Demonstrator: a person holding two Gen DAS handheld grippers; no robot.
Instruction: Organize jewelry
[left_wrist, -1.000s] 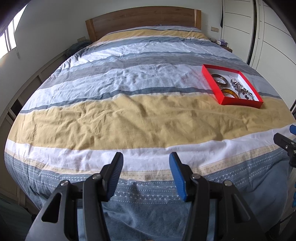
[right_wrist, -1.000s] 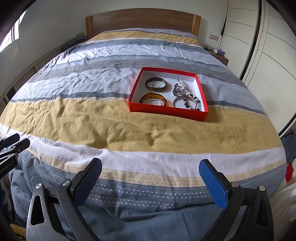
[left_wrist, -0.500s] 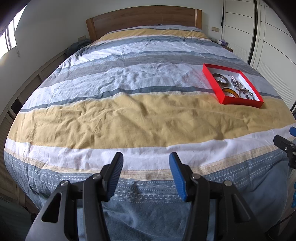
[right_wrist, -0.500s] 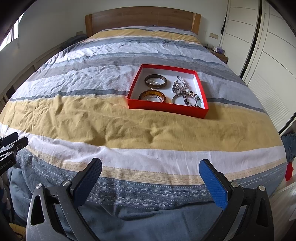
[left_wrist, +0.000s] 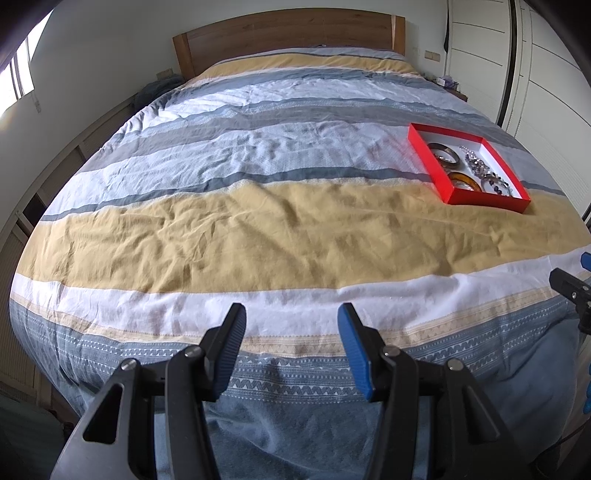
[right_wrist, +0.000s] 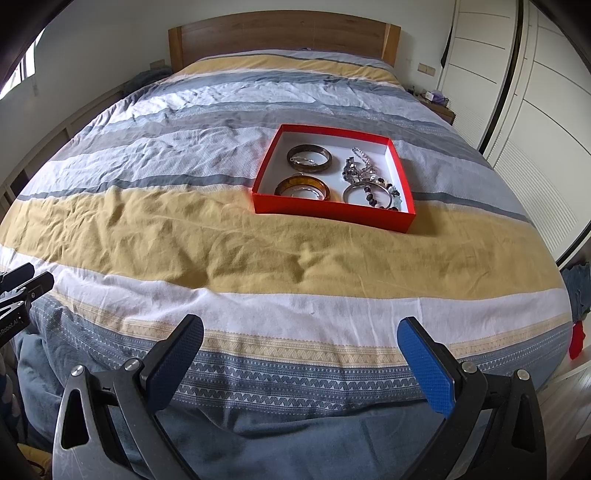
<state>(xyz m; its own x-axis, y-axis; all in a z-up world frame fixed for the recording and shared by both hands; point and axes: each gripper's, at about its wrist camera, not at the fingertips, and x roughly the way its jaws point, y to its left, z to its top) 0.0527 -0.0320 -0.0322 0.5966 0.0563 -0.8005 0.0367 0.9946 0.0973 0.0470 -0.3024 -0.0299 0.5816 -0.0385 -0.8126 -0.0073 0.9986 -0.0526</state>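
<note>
Striped bedding (right_wrist: 229, 236) covers the bed, bearing a red box (right_wrist: 332, 214) of bangles (right_wrist: 309, 158), both claws (left_wrist: 291, 332) (right_wrist: 301, 349) released.

Only one piece of lettering can be read. At the far left edge of the right wrist view, low of centre, white print runs up the black body of the left gripper (right_wrist: 16, 291); it seems to read "Robot.AI", though the fisheye edge bends and cuts it, so its start may be missing. No other text, number, brand or sign is legible in either view.
</note>
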